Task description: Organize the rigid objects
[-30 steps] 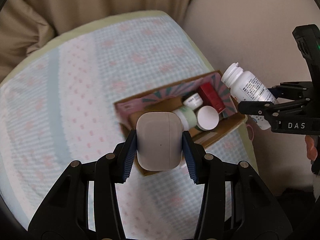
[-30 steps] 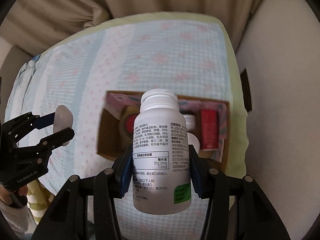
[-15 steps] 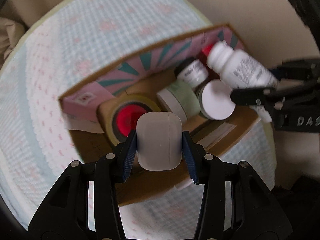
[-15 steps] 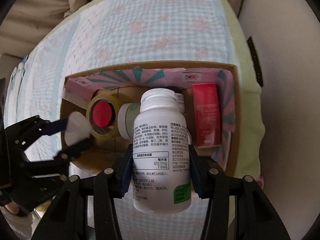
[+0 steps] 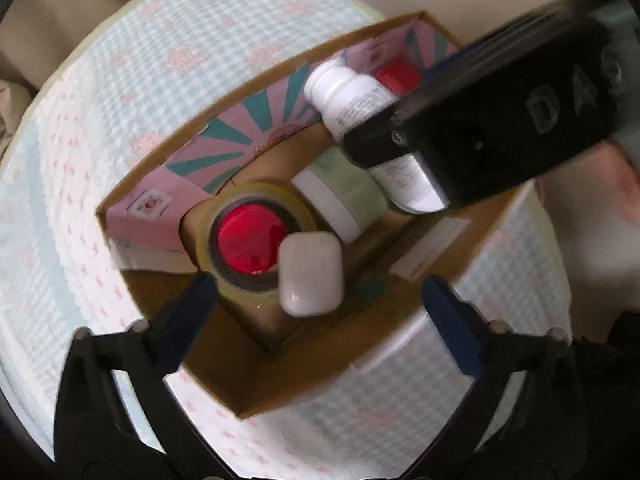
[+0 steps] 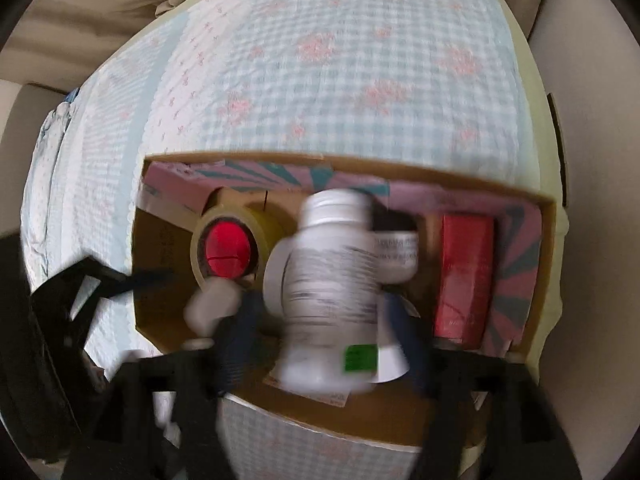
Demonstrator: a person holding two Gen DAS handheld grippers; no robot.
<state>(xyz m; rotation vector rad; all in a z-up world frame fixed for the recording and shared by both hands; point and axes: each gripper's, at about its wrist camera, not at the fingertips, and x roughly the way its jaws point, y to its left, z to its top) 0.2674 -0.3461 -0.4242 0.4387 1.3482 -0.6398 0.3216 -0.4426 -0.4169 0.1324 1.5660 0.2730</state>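
A cardboard box point(image 5: 304, 384) with a pink and teal lining sits on a checked bedspread. My left gripper point(image 5: 320, 296) is open above it; the white earbud case point(image 5: 310, 274) lies loose between the spread fingers, beside a tape roll with a red core point(image 5: 250, 238). The case also shows in the right wrist view point(image 6: 212, 304). The white pill bottle point(image 6: 332, 292) sits between the parted fingers of my right gripper point(image 6: 320, 336) over the box, blurred. It also shows in the left wrist view point(image 5: 352, 96).
In the box are a pale green jar point(image 5: 344, 196), a small labelled jar point(image 6: 396, 256) and a red carton point(image 6: 464, 276). The checked bedspread point(image 6: 320, 72) stretches beyond the box. A beige wall point(image 6: 600, 160) is on the right.
Both grippers moved down over the box. The left gripper opened and let go of the earbud case. The right gripper's fingers spread and the pill bottle dropped lower between them.
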